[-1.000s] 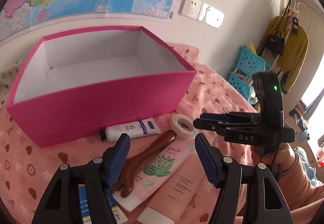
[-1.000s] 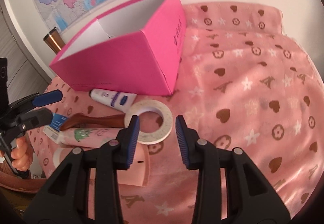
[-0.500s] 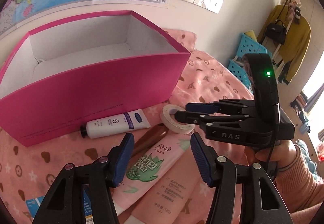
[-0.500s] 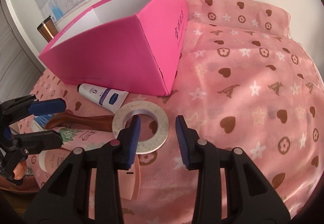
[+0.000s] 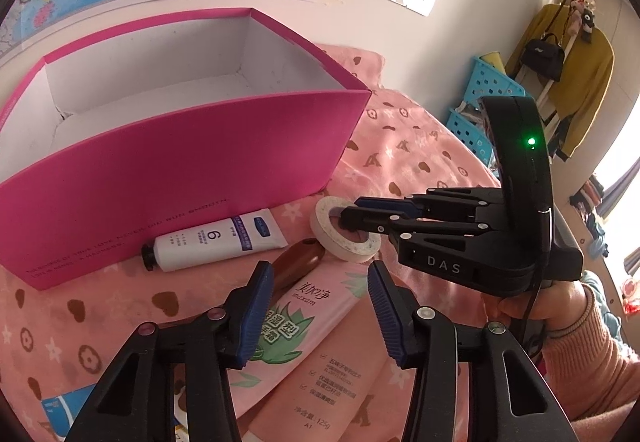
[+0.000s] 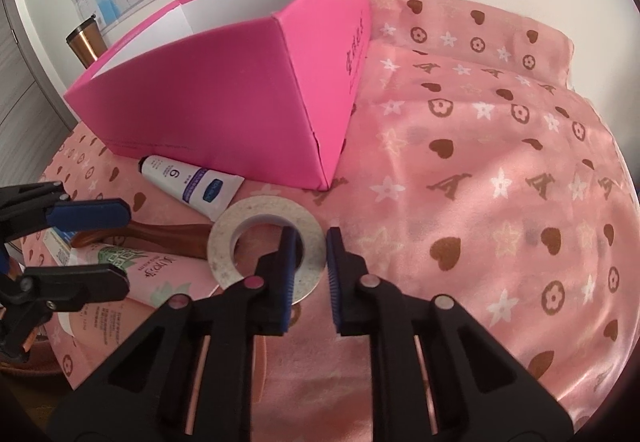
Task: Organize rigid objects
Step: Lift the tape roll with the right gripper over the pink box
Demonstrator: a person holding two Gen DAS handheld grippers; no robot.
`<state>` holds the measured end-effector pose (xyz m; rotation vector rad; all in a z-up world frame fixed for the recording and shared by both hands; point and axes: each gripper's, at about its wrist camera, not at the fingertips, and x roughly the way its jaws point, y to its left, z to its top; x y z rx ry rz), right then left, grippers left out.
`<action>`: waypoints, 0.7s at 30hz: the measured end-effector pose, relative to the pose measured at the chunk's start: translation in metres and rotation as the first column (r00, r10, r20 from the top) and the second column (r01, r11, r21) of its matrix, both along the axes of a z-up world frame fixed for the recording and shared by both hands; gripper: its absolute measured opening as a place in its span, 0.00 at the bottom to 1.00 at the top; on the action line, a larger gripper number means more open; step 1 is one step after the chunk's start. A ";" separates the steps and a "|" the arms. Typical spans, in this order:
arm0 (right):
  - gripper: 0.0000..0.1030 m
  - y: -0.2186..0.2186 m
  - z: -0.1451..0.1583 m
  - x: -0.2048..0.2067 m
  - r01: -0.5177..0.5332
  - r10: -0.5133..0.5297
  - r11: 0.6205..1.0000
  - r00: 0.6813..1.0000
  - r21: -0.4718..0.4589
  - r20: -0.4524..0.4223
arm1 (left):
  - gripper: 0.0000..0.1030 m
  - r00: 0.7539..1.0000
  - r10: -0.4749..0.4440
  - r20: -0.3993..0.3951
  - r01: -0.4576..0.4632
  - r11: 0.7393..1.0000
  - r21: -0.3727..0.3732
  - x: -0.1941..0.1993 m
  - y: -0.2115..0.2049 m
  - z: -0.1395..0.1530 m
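A white tape roll (image 6: 244, 238) lies flat on the pink cloth in front of the open pink box (image 6: 224, 98). My right gripper (image 6: 310, 262) straddles the roll's near wall, one finger inside the hole and one outside, jaws narrowed around it. It shows the same way in the left wrist view (image 5: 347, 218), with the roll (image 5: 340, 242) under its tips. My left gripper (image 5: 320, 306) is open and empty above a pink Maxam tube (image 5: 304, 326). A white hand-cream tube (image 5: 212, 242) lies against the box (image 5: 180, 170). A brown wooden handle (image 5: 298, 262) lies beside it.
A second pink tube (image 5: 316, 398) lies by the first, with a blue-and-white box (image 5: 60, 408) at lower left. A copper tumbler (image 6: 82, 42) stands behind the box. A map hangs on the wall. Blue baskets (image 5: 480, 90) and hanging clothes are far right.
My right gripper has moved forward onto the tape roll and its jaws have narrowed around the roll's near wall. My left gripper has drifted forward over the pink tube, still open.
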<state>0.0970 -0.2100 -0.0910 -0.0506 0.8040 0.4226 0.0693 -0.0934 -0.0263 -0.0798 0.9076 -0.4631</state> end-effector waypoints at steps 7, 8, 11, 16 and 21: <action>0.15 -0.004 0.009 -0.014 0.014 -0.015 0.999 0.999 0.031 0.038 | 0.42 1.000 -0.027 -0.014 0.027 0.999 -0.026 0.002 -0.006 -0.001; 0.15 -0.005 0.011 -0.016 0.013 -0.015 0.999 0.999 0.036 0.044 | 0.42 0.999 -0.030 -0.016 0.030 0.999 -0.028 0.002 -0.007 -0.001; 0.15 -0.004 0.014 -0.023 0.012 -0.015 0.998 0.998 0.054 0.060 | 0.41 0.999 -0.040 -0.025 0.039 0.998 -0.042 0.003 -0.009 -0.003; 0.15 -0.002 0.020 -0.030 0.005 -0.011 0.998 0.996 0.066 0.083 | 0.37 0.998 -0.040 -0.041 0.037 0.998 -0.056 0.008 -0.010 -0.006; 0.15 0.000 0.030 -0.039 -0.010 0.001 0.997 0.993 0.081 0.114 | 0.34 0.998 -0.035 -0.057 0.029 0.994 -0.104 0.011 -0.004 -0.006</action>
